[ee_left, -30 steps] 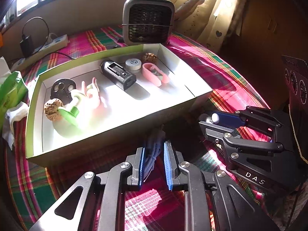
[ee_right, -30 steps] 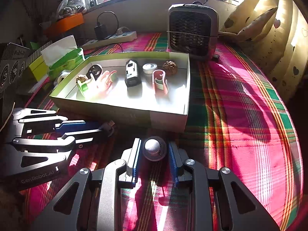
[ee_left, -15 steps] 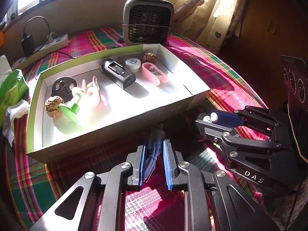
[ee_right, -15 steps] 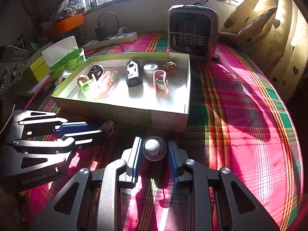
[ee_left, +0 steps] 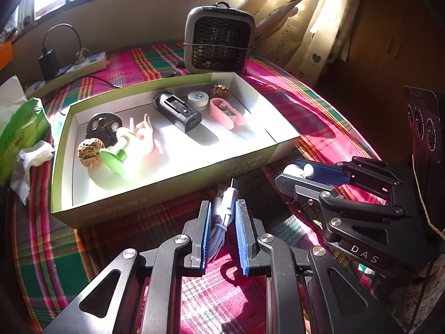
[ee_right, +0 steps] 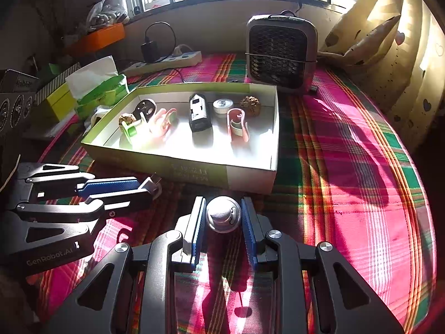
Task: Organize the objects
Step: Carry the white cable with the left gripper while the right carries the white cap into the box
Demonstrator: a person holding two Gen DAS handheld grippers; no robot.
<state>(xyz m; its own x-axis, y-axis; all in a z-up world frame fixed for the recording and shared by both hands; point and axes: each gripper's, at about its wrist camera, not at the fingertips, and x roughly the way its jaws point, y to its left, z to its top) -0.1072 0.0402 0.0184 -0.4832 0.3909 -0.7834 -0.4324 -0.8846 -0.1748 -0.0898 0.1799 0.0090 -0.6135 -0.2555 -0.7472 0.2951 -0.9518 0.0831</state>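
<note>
Left gripper [ee_left: 222,217] at bottom centre pinches a white cable [ee_left: 225,208]; right gripper [ee_right: 222,217] clamps a grey-white round object [ee_right: 223,217]. Green-rimmed box [ee_left: 167,192] fills mid-frame, directly ahead of both, with a heater [ee_left: 219,44] behind it, top centre.

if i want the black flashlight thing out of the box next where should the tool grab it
Grip the black device across its two long sides near mid-length, coming straight down from above. It lies flat on the box floor with open floor along both long sides; the white round cap sits close by its far end.
</note>
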